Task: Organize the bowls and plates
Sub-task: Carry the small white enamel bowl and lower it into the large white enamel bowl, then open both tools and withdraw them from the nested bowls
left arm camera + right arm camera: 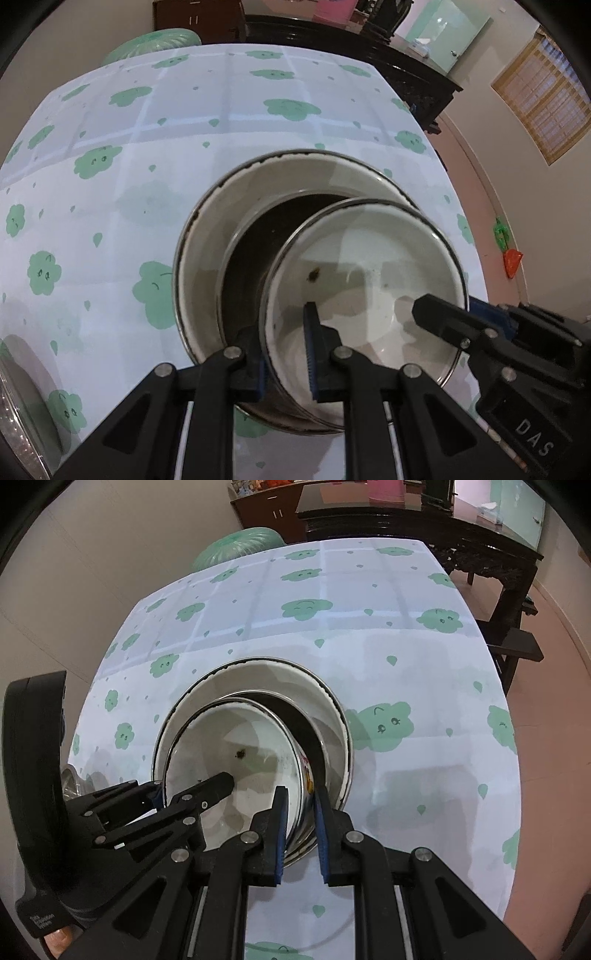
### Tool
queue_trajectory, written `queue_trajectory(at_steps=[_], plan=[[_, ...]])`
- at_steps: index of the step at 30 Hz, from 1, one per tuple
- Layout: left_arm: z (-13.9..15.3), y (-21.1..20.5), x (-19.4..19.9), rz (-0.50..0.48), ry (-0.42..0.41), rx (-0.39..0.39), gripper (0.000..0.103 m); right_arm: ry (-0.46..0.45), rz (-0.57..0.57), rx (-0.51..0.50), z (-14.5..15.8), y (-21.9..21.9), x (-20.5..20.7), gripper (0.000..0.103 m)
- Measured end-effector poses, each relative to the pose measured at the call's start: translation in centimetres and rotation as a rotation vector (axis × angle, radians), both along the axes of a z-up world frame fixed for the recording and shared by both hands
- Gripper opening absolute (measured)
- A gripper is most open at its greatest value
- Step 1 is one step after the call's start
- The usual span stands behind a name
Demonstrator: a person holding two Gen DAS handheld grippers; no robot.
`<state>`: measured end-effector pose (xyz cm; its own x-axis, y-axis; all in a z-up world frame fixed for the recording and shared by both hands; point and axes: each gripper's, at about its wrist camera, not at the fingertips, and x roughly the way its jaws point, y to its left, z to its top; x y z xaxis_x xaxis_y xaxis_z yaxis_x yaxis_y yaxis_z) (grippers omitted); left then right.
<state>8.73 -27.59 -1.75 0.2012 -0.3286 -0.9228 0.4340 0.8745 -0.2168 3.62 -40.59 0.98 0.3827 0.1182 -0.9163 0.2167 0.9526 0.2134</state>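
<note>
On the table [406,657], both grippers (left [286,354], right [300,834]) are clamping 1 bowl [369,266], nesting it into the larger bowl [207,236]; release remaining.

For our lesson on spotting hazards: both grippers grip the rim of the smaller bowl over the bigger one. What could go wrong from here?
1. The small bowl hangs tilted inside the large bowl; if either grip slips, it may drop and chip the rims.
2. The left gripper and right gripper pinch only the thin rim, so uneven pulling might twist the bowl loose.
3. The large bowl stands free on the tablecloth; a knock may shove it.
</note>
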Motion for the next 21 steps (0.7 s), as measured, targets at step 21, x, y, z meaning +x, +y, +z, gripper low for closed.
queue_trajectory(at_steps=[21], plan=[[4.2,2.5,-1.0,0.05,-0.246,-0.093,0.049,-0.236,-0.064,-0.033,3.5,-0.1,-1.6,0.023]])
